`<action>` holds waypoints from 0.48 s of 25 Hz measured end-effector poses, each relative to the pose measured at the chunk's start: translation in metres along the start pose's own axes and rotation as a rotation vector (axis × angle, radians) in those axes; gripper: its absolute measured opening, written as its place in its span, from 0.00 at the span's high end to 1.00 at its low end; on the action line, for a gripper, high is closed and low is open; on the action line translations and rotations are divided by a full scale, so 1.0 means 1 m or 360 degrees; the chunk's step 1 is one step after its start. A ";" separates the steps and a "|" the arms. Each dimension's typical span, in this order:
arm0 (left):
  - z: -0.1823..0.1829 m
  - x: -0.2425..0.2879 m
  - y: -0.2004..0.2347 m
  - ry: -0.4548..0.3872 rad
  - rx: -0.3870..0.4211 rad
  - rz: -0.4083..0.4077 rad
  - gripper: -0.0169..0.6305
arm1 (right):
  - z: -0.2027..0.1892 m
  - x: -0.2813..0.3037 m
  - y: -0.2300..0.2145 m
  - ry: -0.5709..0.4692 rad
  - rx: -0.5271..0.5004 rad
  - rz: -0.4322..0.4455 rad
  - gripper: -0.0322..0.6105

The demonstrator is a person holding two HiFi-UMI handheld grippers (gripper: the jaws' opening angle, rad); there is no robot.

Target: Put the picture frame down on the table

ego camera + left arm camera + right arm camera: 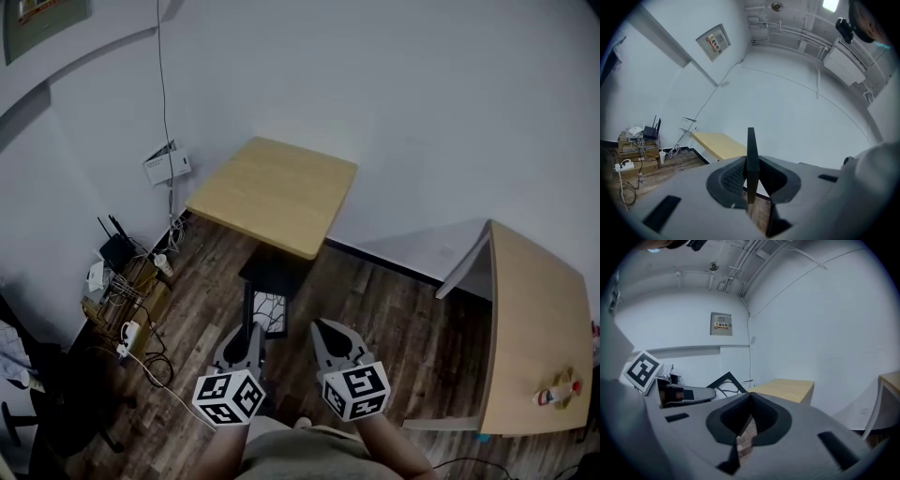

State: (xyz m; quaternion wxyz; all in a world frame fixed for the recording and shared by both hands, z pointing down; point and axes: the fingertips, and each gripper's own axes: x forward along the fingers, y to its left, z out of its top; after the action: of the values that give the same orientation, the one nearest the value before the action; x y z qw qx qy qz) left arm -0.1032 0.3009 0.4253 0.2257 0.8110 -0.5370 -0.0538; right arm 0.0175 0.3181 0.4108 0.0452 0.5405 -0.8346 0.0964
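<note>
The picture frame (268,312) is black with a white, line-patterned picture, and it hangs over the wooden floor just short of the small wooden table (277,192). My left gripper (251,330) is shut on the frame's near edge. In the left gripper view the frame (751,154) stands edge-on between the closed jaws of my left gripper (751,164), with the table (719,144) beyond. My right gripper (324,330) is beside it, shut and empty. From the right gripper view my right gripper (749,398) shows closed jaws, the frame (723,381) to the left, and the table (785,389) ahead.
A second wooden table (527,328) stands at the right with a small object (558,386) on it. At the left wall sit a router (116,249), boxes and cables with a power strip (127,337). A paper holder (167,166) hangs on the wall.
</note>
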 end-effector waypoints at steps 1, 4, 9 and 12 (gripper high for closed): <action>0.001 -0.001 -0.001 0.0000 0.0005 -0.0006 0.88 | 0.000 -0.001 0.000 -0.0001 0.0002 -0.0004 0.95; 0.003 -0.005 -0.004 -0.0007 0.0014 -0.0019 0.88 | 0.000 -0.004 0.000 -0.0003 0.0001 -0.0013 0.95; 0.003 -0.006 -0.010 -0.0029 0.0001 -0.0020 0.88 | -0.001 -0.010 -0.004 0.0019 0.0006 0.0000 0.95; 0.000 -0.005 -0.012 -0.0026 0.0000 -0.0013 0.88 | -0.001 -0.013 -0.007 -0.0001 0.0026 0.0009 0.95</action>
State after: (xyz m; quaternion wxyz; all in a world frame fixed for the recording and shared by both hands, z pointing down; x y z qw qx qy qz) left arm -0.0953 0.3097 0.4199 0.2211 0.8127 -0.5356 -0.0615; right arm 0.0293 0.3267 0.4106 0.0403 0.5386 -0.8352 0.1033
